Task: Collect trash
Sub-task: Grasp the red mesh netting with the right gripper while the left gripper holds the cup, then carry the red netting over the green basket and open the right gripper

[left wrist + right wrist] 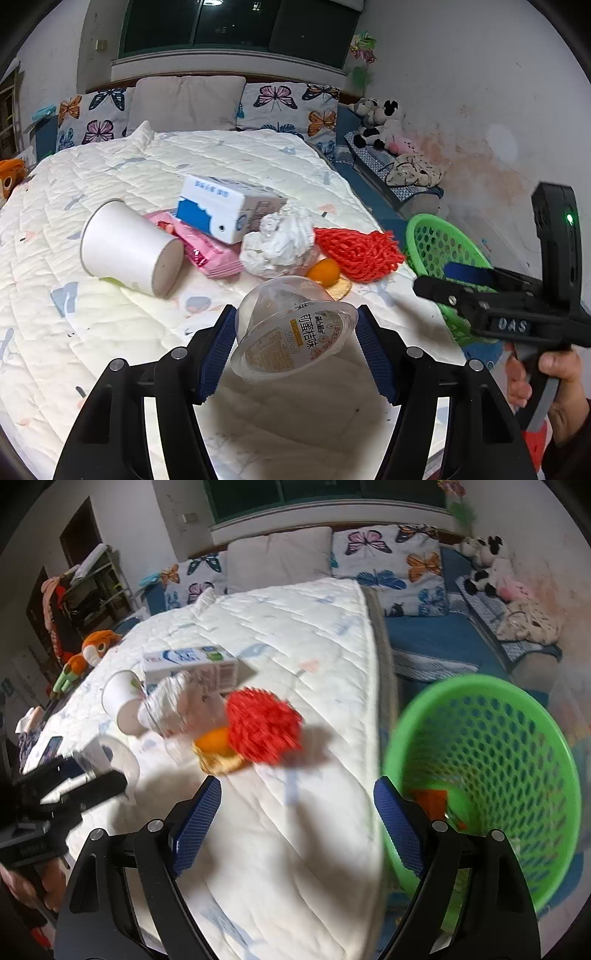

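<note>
My left gripper (297, 347) is shut on a clear plastic jelly cup (291, 328) and holds it above the white quilt. Beyond it lie a tipped white paper cup (129, 247), a pink wrapper (207, 251), a blue-white carton (229, 206), crumpled white paper (280, 240), orange peel (325, 273) and red foam netting (358, 254). A green mesh basket (487, 775) stands past the bed's right edge, with some trash inside. My right gripper (297, 827) is open and empty over the bed edge, beside the basket; it also shows in the left wrist view (436, 280).
The bed (295, 627) has a quilted white cover, with butterfly pillows (284, 107) at the head. Plush toys (380, 125) sit on a blue bench along the right wall. A phone (51, 747) lies at the left side of the bed.
</note>
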Demonstrator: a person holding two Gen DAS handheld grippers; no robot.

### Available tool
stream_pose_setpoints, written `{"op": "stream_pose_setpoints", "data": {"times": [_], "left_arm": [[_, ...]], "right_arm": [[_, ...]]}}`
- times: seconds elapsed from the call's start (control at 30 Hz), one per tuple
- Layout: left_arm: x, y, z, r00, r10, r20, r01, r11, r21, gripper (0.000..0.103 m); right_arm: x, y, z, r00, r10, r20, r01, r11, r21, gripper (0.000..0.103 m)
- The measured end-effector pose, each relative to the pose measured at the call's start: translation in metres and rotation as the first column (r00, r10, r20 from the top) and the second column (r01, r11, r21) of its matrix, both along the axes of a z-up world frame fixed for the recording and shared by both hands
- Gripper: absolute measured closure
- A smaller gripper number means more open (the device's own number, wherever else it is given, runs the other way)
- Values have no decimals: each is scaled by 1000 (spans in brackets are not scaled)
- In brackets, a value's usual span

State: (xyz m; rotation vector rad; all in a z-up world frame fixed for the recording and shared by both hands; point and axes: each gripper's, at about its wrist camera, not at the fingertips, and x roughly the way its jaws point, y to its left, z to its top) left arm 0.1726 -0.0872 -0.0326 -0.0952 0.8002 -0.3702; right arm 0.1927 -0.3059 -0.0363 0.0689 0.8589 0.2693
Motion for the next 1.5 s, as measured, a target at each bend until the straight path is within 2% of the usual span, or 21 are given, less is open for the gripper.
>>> {"op": "stream_pose_setpoints", "data": {"times": [0.37,0.47,0.53,0.6,0.7,1.03,1.5], "left_arm": [[-1,15,0,1000,17,-4,-17,1000,-6,40],[-1,18,-1,1000,25,-6,-25,1000,-5,40],[-1,20,-2,1000,30,-8,-30,1000,-8,40],[-1,21,-2,999,33,-10,-33,999,-10,40],[-1,22,-3,999,33,-15,-33,999,-11,40],[-2,17,1,1000,25,-9,-25,999,-20,40],[-5,-18,3,999,-35,-22,34,999,-28,40]], "right_arm": [[41,28,-7,1000,0,-5,0,1000,5,23],[49,29,-12,1000,-9,-24,10,1000,11,36],[52,29,-15,999,-10,-40,11,1000,25,37],[52,31,-17,999,-11,-41,11,1000,17,48],[50,30,-17,999,-7,-44,8,1000,19,51],[30,21,-3,1000,-21,-7,21,1000,17,53],[-8,-35,3,992,-124,11,124,992,-1,53]]}}
